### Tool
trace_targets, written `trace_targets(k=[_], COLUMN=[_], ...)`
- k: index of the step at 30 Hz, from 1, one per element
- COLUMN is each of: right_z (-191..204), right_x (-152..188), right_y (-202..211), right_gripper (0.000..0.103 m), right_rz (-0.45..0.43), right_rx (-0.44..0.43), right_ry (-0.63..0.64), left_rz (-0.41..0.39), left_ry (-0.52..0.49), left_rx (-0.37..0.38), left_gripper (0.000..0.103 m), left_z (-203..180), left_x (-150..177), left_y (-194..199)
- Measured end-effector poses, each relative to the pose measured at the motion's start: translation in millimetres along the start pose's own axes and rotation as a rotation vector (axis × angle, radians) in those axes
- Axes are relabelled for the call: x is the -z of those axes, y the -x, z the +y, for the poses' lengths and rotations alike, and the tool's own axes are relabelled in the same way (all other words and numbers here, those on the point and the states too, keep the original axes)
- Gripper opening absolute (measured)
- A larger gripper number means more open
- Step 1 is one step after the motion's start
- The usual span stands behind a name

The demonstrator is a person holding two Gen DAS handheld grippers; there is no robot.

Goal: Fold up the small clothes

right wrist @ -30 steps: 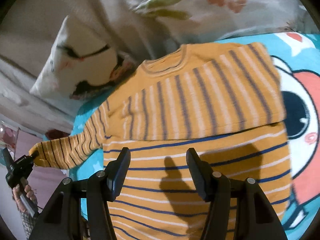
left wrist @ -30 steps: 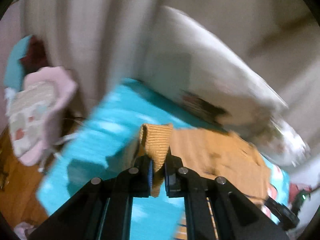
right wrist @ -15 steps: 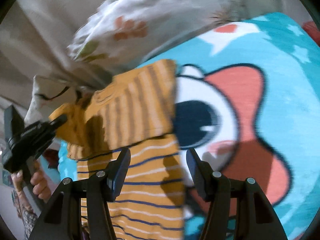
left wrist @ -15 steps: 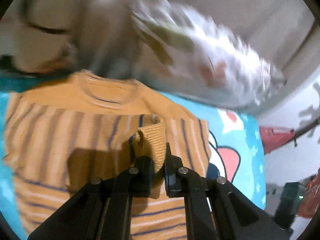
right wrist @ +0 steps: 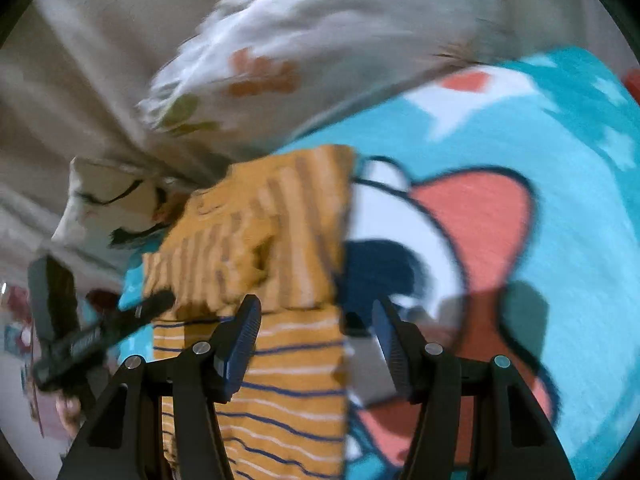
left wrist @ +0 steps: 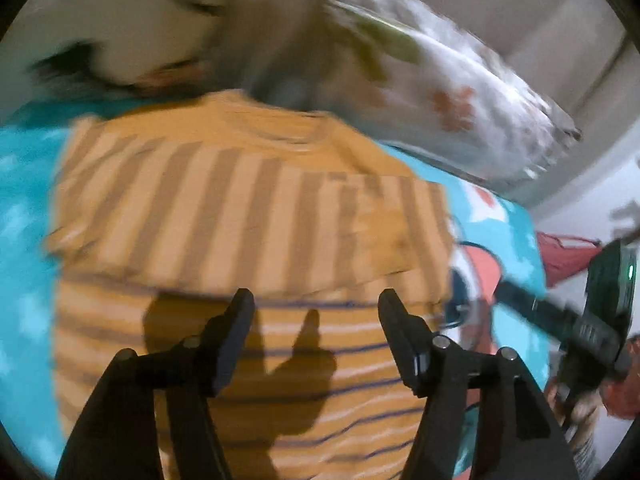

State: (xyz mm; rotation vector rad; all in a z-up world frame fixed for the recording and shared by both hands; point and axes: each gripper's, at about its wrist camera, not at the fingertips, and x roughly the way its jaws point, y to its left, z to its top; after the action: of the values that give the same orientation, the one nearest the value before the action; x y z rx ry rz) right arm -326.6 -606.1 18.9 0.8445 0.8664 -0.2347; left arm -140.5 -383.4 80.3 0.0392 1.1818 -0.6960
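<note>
On the turquoise cartoon blanket (right wrist: 580, 208), the orange striped sweater (left wrist: 248, 220) lies with sleeves folded across. Above it, the left gripper (left wrist: 316, 312) is opening, empty; the right gripper (right wrist: 316, 320) hangs wide over its right edge.

The sweater (left wrist: 248, 216) is mustard orange with pale and dark blue stripes. It lies on a turquoise blanket (right wrist: 580, 216) printed with a coral, white and navy cartoon. The pillow (right wrist: 304, 52) is white with orange and green leaf shapes.
</note>
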Motion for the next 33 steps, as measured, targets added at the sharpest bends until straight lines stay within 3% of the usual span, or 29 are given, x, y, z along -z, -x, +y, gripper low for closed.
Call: trace_targets(k=[5,10,11,12,13,14,17,21,23,25,27,33], right_z=[36,44,47,52,55,59,57,37,29,26,21,3], right_x=[-25,-34,-34,-37,-37,-39,-47,-57,-58,-56,-53,-8], right_y=[-62,-127,-131,-133,-133,-129,-115,-112,-115,-108,-97,-62], right_gripper=[0.063,0.062,0.050,0.019,0.008,0.006,0.005,0.005,0.007,0.014,0.047,0.048], right_rz=[0.059,0.143,0.141,0.142,0.152,0.140,0.097,0.060,0.085,0.072,0.059,0.080], right_rx=[0.003,0.137,0.144,0.124,0.106,0.094,0.104,0.241,0.215,0.174,0.148,0.093], right_ry=[0.102,0.134,0.144,0.165,0.176,0.184,0.193,0.172,0.147,0.129,0.113,0.035], left_rz=[-0.037,-0.074,-0.076,-0.080,-0.085,-0.090,-0.102,-0.081,-0.067,-0.051,-0.032,0.030], left_ry=[0.169,0.293,0.313,0.336,0.348,0.353,0.376,0.391,0.385,0.368,0.347,0.293], left_rx=[-0.153,-0.255,-0.267,-0.278,-0.288,-0.298,-0.333,-0.370,-0.376,-0.377,-0.371,-0.306], left_gripper=[0.064,0.064,0.064,0.064,0.064,0.064,0.064,0.064,0.064,0.064,0.064,0.064], left_z=[73,120,126,134,140,141,153,164,168,169,170,179], left_x=[37,71,77,83,88,91,100,109,113,114,113,109], left_y=[44,73,78,83,87,87,94,93,93,88,81,54])
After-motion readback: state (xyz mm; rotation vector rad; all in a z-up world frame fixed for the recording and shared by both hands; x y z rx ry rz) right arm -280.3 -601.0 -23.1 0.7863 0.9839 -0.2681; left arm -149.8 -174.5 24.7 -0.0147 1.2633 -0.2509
